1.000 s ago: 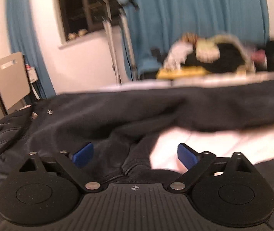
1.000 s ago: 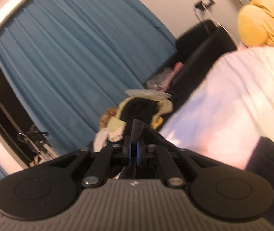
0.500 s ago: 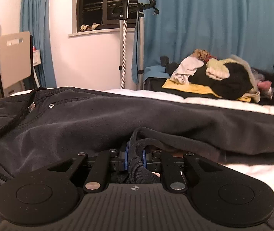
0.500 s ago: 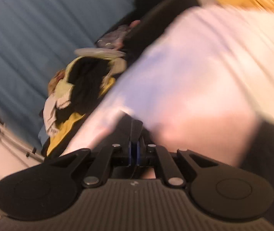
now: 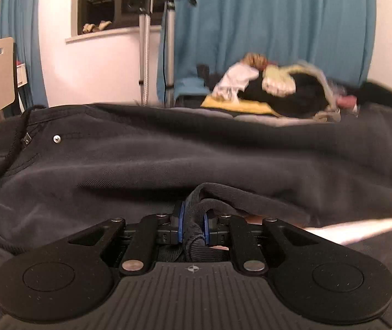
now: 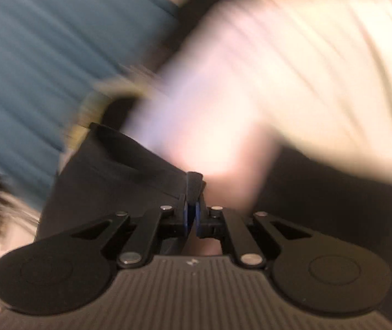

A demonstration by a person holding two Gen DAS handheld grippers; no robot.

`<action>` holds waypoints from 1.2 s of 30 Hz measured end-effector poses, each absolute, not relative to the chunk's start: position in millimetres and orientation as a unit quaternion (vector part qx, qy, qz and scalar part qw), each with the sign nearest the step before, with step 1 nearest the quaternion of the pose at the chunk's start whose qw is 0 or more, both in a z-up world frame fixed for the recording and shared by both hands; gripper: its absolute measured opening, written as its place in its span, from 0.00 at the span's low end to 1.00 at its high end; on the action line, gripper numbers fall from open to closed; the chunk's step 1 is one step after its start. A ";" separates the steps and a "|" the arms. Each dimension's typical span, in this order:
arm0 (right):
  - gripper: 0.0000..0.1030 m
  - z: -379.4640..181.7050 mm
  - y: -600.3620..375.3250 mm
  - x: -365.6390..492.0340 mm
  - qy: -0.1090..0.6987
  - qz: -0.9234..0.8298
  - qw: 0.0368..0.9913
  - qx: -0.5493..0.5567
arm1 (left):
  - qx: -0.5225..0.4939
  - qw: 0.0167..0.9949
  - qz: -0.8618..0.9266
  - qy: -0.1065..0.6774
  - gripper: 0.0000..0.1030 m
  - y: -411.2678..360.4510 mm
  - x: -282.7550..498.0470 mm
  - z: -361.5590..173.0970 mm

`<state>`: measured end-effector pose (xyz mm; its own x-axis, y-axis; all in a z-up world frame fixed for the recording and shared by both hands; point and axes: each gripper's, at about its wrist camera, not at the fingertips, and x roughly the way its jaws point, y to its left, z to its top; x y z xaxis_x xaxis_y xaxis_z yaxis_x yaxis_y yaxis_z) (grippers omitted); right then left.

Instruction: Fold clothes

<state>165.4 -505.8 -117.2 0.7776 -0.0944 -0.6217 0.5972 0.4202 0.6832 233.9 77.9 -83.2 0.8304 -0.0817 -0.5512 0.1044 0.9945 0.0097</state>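
Since one second ago the left gripper (image 5: 193, 227) has closed from wide open onto a thick hem fold of the dark trousers (image 5: 168, 159), and the right gripper (image 6: 191, 217), already pinched on a thin dark edge of the same cloth, has dropped toward the bed (image 6: 292, 68). From the left gripper the trousers stretch away across the white bed, long axis running left to right, with the waistband and its rivet (image 5: 56, 138) toward the left edge. No label or writing is readable.

Warm indoor light; right view motion-blurred, fisheye edges bent.
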 end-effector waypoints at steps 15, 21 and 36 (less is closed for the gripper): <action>0.48 -77.4 -505.4 182.1 0.175 -0.263 0.895 0.315 | 0.036 0.971 -0.070 0.227 0.82 39.1 189.0 -70.7; 0.71 -62.0 -497.9 216.7 0.120 -0.138 0.943 0.279 | -0.025 0.965 -0.129 0.226 0.84 12.3 182.5 -79.2; 0.06 -52.5 -499.8 346.1 0.130 -0.086 0.953 0.261 | -0.078 0.967 -0.134 0.202 0.90 16.3 179.8 -80.0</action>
